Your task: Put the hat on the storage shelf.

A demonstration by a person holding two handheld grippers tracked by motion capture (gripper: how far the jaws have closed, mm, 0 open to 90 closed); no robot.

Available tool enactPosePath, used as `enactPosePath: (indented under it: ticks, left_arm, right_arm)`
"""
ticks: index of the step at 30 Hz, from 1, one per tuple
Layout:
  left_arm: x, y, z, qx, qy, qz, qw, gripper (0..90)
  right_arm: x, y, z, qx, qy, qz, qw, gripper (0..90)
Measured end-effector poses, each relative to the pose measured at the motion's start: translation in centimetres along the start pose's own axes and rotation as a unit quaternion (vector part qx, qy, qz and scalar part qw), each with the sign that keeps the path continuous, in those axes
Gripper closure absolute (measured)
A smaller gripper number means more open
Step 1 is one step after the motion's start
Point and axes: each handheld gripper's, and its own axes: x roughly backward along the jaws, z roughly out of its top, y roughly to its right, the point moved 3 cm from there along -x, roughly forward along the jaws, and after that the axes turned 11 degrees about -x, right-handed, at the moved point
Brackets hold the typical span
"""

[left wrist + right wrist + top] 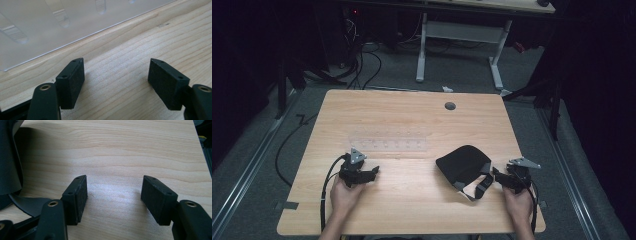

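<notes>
Your left tool (373, 172) and right tool (496, 175) — both spread, empty; black cap (462, 162) beside the right, ungrasped — work unstarted.

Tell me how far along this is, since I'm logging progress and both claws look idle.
Nothing looks done yet. The black fabric cap with grey straps lies loose on the light wooden table, and the clear plastic rack sits untouched. In hand: nothing; the left claw and right claw are both open over bare wood. Gripping the cap, seemingly the first step, is left.
</notes>
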Motion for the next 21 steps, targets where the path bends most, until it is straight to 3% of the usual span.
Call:
enactPosePath:
  ticks: [18, 21]
  left_arm:
    - [-0.01, 0.01, 0.01, 0.001, 0.000, 0.001, 1.0000, 29.9]
    - [-0.02, 0.02, 0.01, 0.001, 0.000, 0.002, 1.0000, 29.9]
  right_arm:
    - [0.01, 0.04, 0.02, -0.001, 0.000, 0.002, 1.0000, 38.3]
    - [-0.03, 0.00, 0.02, 0.004, -0.001, 0.007, 1.0000, 35.1]
